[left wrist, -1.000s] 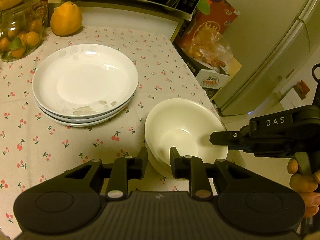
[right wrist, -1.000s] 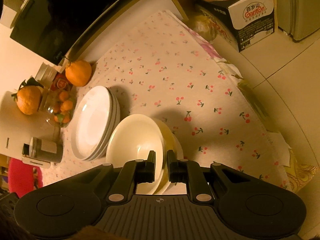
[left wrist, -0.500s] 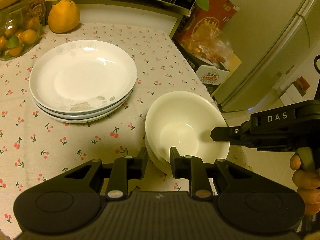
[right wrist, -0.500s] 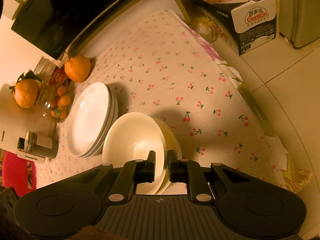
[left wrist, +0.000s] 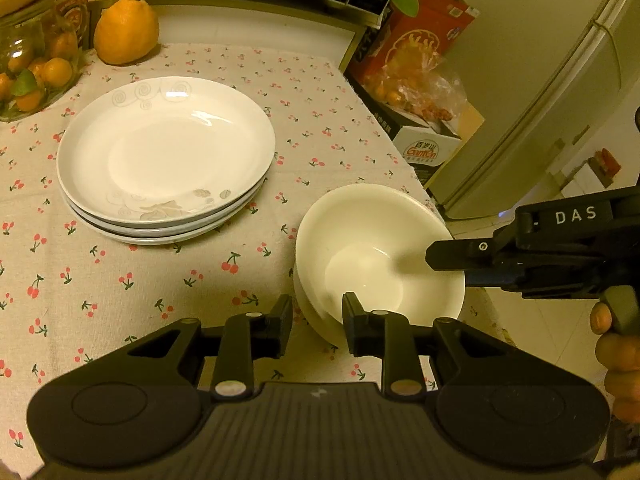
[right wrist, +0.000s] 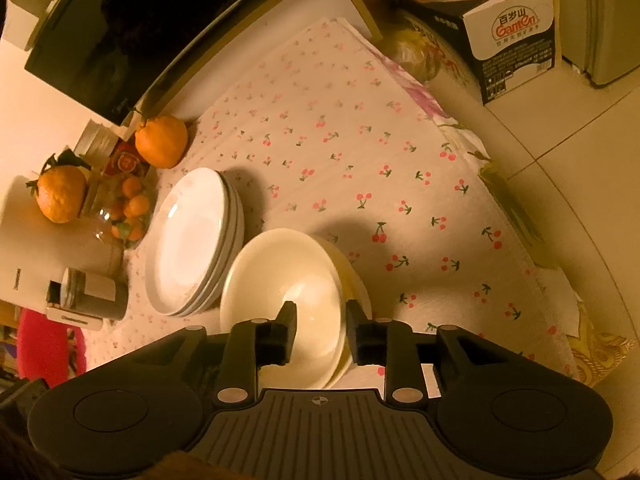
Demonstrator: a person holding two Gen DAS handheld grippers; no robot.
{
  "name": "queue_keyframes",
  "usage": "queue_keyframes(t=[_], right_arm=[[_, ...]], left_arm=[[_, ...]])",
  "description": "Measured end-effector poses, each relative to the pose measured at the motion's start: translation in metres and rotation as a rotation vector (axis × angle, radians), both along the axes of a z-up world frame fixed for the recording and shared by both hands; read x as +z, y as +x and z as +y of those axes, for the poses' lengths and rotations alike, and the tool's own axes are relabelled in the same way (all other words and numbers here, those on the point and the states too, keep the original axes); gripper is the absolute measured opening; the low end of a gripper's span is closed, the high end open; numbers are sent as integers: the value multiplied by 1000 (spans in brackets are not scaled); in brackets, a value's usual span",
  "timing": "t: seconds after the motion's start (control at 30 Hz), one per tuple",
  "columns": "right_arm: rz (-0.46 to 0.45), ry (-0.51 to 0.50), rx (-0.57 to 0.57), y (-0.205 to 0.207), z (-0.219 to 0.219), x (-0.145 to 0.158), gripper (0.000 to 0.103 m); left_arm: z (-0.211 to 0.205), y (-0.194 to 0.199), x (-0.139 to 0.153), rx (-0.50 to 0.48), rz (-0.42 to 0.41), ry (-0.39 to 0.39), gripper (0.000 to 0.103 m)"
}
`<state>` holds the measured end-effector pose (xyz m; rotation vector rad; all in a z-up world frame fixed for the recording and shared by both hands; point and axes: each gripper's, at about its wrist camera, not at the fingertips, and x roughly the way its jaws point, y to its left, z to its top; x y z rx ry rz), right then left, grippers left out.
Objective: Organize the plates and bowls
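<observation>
Both hand-held grippers are seen at the stacked bowls near the table edge. By the left hand-held gripper the near rim is straddled, its jaws having just been opening, pads apart from the rim. By the right hand-held gripper the opposite rim is straddled likewise, jaws just opened and released. A stack of plates is set beside the bowls, on the cherry-print cloth.
</observation>
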<state>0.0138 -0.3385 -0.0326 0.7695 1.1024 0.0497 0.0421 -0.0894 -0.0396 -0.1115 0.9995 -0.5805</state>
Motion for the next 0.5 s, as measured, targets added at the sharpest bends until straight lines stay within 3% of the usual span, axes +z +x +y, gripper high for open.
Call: queue_keyframes(t=[0.23, 0.33, 0.43, 0.5], right_arm=[[-32, -4, -8, -1, -2, 7, 51], [-50, -9, -4, -2, -2, 10, 54], [-61, -15, -6, -2, -3, 12, 60], [-67, -20, -9, -2, -3, 12, 64]], left_arm=[[1, -1, -1, -15, -12, 2, 28], [0, -1, 0, -25, -21, 9, 30], [1, -1, 0, -33, -19, 6, 37], [1, -1, -1, -37, -20, 7, 50]])
